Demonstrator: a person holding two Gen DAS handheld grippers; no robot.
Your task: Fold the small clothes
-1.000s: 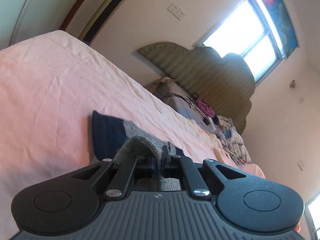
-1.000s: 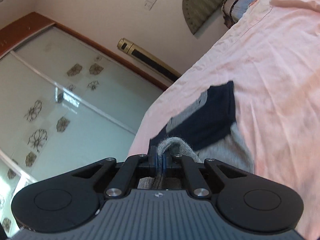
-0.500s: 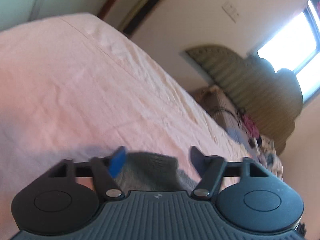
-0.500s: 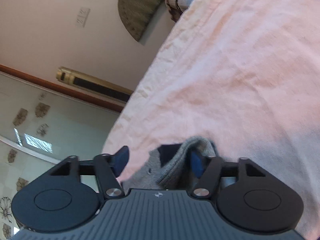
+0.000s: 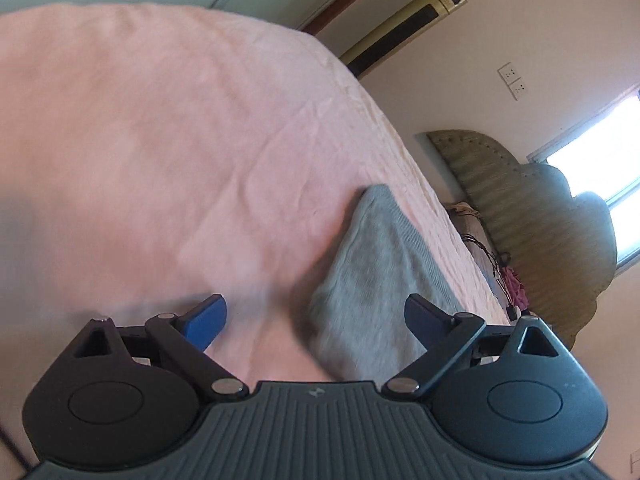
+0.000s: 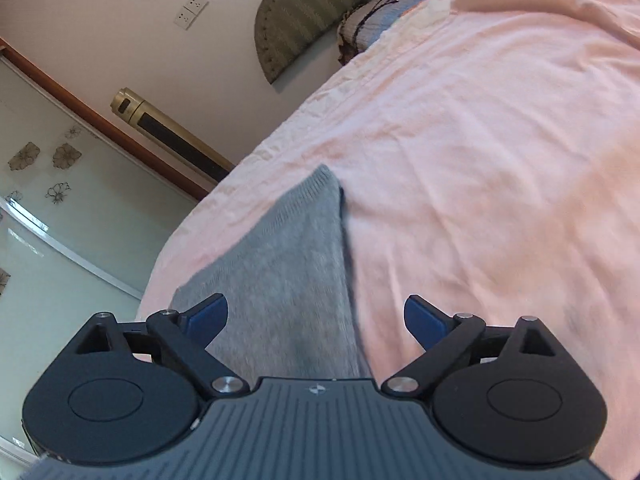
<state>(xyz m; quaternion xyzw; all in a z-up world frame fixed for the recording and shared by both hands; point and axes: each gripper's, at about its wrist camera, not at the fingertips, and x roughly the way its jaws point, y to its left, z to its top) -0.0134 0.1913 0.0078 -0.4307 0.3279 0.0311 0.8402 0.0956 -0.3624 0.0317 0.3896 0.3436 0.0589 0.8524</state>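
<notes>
A small grey knitted garment [image 5: 380, 272] lies folded on the pink bed sheet [image 5: 160, 140], only its grey side showing. My left gripper [image 5: 316, 312] hovers low over its near end, open, blue pads wide apart and touching nothing. In the right wrist view the same garment [image 6: 288, 264] runs away from me across the sheet [image 6: 480, 160] towards the bed's edge. My right gripper [image 6: 316, 308] is above it with its jaws opening; the cloth lies below them and the pads do not press on it.
A padded headboard [image 5: 520, 200] with bedding and cables [image 5: 512, 280] stands at the bed's far end. A gold tower air conditioner [image 6: 172, 132] and glass sliding doors [image 6: 48, 200] stand beyond the bed's edge. A bright window [image 5: 600, 180] is at the right.
Both grippers were shut on a pinch of the garment, then opened and let it go. They sank towards the bed. The dark blue part no longer shows; only grey cloth is up.
</notes>
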